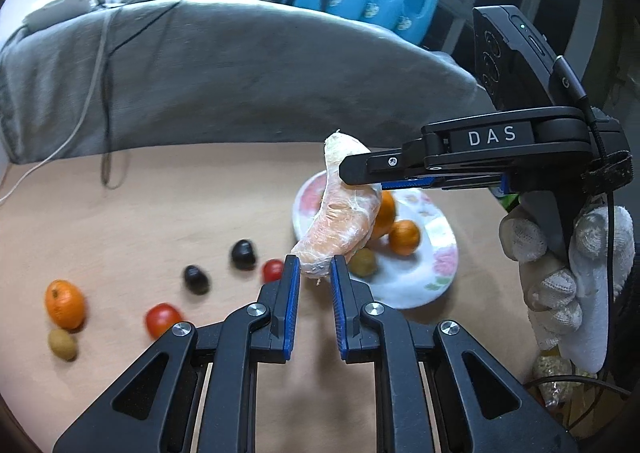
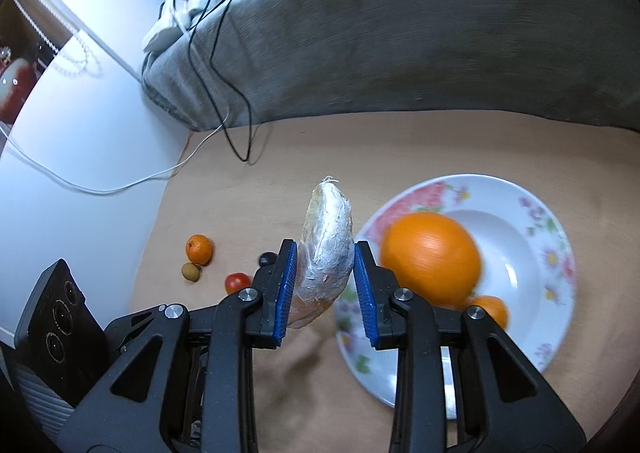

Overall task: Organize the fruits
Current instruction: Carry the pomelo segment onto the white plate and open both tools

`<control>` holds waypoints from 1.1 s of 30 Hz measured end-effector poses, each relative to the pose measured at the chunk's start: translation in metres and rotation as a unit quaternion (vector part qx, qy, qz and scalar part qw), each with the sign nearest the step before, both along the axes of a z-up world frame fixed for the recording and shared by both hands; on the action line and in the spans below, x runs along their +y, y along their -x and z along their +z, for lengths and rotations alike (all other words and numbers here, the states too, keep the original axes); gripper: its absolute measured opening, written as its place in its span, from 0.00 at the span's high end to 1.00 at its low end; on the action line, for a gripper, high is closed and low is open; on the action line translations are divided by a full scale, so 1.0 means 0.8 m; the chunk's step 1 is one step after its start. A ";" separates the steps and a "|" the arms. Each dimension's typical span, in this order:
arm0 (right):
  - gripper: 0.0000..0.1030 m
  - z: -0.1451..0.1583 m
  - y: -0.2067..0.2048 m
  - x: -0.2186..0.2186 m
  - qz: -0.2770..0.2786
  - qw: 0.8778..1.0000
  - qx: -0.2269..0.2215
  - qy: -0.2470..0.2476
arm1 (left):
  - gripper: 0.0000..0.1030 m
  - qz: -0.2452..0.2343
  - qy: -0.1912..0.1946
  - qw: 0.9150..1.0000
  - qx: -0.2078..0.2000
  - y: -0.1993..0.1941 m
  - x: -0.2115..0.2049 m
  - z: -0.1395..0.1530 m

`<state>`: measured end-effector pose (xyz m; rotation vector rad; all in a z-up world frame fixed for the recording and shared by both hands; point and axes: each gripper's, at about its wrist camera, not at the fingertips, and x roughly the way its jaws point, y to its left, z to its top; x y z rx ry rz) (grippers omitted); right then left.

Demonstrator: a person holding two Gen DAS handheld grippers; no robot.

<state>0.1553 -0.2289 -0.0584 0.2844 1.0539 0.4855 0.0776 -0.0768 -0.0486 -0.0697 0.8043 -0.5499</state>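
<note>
Your left tongs are clamped on the lower end of the wrapped fruit, held above the tabletop. Your right tongs pinch its upper part (plastic-wrapped), just left of the plate holding oranges.

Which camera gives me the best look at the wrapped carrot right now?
Left wrist view: the wrapped carrot shows along its whole length, clamped by both grippers. Right wrist view sees it end-on, foreshortened between the right gripper's pads.

Glossy ceramic plate; crinkled cling-film fruit; matt grey cloth.
</note>
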 end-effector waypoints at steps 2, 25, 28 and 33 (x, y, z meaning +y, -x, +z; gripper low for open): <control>0.71 0.001 0.003 -0.016 -0.010 1.000 0.000 -0.002 | 0.86 -0.008 0.002 1.000 0.000 -0.001 -0.011 0.001; 0.72 -0.010 0.022 -0.111 -0.058 0.998 0.007 -0.006 | 0.86 -0.073 -0.028 0.997 -0.004 -0.002 -0.108 -0.005; 0.72 -0.006 0.022 -0.110 -0.061 0.998 -0.006 0.008 | 0.86 -0.076 -0.031 0.997 -0.007 0.000 -0.112 -0.004; 0.45 -0.001 0.026 -0.110 -0.070 0.996 -0.028 0.042 | 0.86 -0.075 -0.032 0.997 -0.006 0.002 -0.112 -0.004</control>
